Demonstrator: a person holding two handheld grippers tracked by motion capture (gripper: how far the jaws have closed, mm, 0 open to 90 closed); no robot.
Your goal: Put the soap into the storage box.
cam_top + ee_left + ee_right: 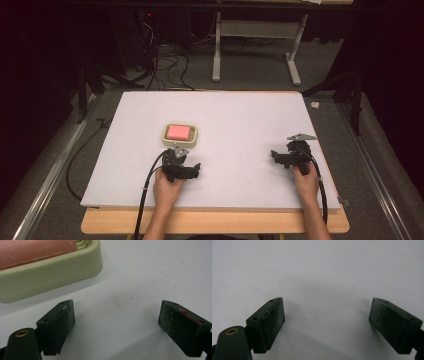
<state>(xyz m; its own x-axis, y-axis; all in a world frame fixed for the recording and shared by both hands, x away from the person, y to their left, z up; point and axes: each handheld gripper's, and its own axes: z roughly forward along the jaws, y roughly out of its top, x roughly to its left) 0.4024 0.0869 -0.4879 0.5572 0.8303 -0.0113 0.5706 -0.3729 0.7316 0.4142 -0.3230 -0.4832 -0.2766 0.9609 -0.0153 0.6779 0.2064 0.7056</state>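
Observation:
A pink bar of soap lies in a cream soap dish on the white board. In the left gripper view the soap and the dish sit at the upper left, just beyond the jaws. My left gripper rests on the board just near of the dish, jaws wide apart with nothing between them. My right gripper sits at the board's right side, also open and empty, facing bare white surface.
The white board lies on a wooden table. Cables trail from both grippers toward the near edge. Beyond the board are a table frame's legs and floor cables.

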